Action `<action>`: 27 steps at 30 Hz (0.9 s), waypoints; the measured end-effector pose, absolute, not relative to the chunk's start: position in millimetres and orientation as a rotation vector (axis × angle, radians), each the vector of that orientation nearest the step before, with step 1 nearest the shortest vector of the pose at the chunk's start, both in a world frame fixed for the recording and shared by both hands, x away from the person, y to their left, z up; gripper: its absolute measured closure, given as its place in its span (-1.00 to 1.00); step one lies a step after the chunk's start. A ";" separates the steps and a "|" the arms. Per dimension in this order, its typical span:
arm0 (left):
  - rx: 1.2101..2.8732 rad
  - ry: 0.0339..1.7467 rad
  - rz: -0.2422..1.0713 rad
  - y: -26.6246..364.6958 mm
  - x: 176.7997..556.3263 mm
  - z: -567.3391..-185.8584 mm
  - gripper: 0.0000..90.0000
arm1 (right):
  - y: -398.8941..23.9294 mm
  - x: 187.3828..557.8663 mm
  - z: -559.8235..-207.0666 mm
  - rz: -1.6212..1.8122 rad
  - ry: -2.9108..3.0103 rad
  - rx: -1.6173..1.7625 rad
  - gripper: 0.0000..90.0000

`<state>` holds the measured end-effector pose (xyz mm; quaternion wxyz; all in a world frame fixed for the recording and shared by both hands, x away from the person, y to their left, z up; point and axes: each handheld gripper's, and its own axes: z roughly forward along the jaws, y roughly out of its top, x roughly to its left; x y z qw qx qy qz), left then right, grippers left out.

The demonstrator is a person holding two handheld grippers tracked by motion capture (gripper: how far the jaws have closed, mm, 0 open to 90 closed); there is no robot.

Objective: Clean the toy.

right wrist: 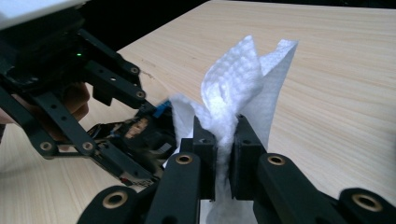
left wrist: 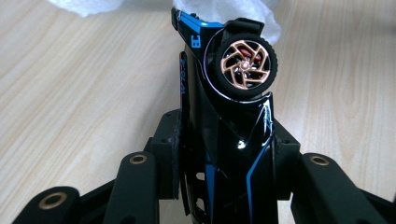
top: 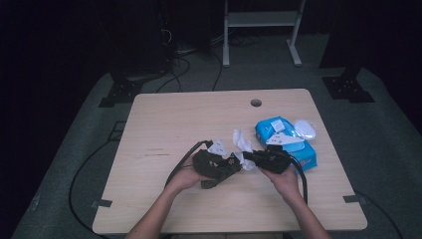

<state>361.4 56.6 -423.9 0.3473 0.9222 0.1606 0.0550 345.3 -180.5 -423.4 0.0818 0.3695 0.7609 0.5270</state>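
Low in the middle, the left gripper (top: 234, 163) clamps a toy car (left wrist: 229, 121) steady so the right gripper (right wrist: 227, 154), pinching a wipe (right wrist: 233, 98), can clean it.

The left half of the counter (top: 154, 129) lies bare, giving a claw open passage there. On the right, the blue wipe pack (top: 286, 142) and the white lid (top: 305, 129) just beside it block the way. Between pack and right edge runs a narrow free strip.
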 end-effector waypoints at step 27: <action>2.387 0.478 0.062 79.2 363.8 -417.6 0.03 | -165.3 342.7 -424.1 1.529 2.349 1.041 0.83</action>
